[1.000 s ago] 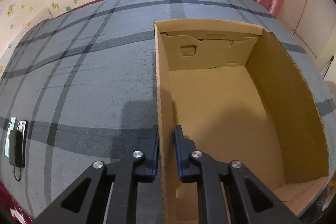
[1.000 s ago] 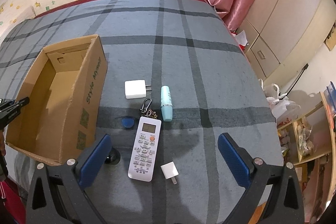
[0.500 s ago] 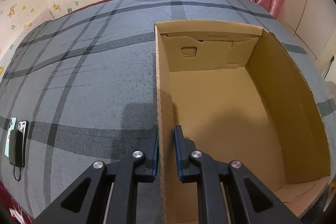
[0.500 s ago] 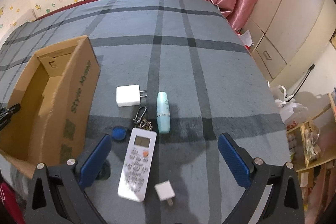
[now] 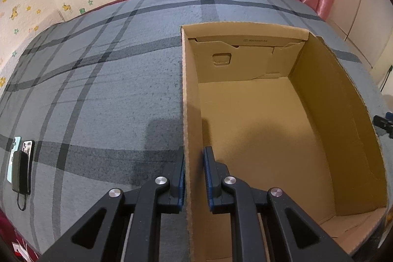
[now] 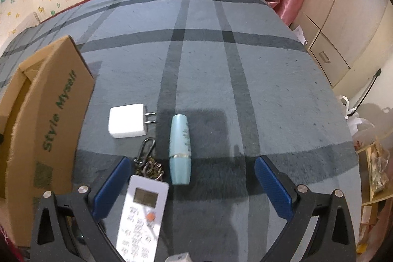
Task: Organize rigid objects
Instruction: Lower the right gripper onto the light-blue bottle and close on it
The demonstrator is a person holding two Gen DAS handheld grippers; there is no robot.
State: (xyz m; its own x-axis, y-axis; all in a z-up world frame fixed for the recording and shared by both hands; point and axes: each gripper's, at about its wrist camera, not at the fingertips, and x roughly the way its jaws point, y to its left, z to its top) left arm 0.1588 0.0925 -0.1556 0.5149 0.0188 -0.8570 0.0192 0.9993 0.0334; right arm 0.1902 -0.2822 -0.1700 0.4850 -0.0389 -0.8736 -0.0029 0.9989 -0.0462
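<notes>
currently positioned low over the bed (image 6: 245,80), with the right tool (image 6: 192,184) spread wide and gripping nothing. between its fingers and nearer the left one: the white remote control (image 6: 141,217), long axis running roughly straight ahead, tilted slightly rightward at the far end, so roughly parallel to the fingers. just ahead of the remote: a key ring (image 6: 147,161), touching or nearly touching its top edge. beside that, slightly right of centre: the teal tube (image 6: 180,149), long axis also pointing ahead. further ahead and left: the white charger (image 6: 127,122), prongs pointing right. at the bottom edge, a second small white block (image 6: 178,257), mostly cut off.

judged the likely next pick: the remote, already within the open span; closing across its width appears workable. nearer tool for all loose items: the right one.

left tool (image 5: 194,178) nearly closed, clamped across the near left wall of the cardboard box (image 5: 368,146), one finger outside, one inside.

shown only by the left view: the box interior, bare, plus phones (image 5: 21,163) far left on the bed. shown only by the right view: the loose items, lying right of the box.
</notes>
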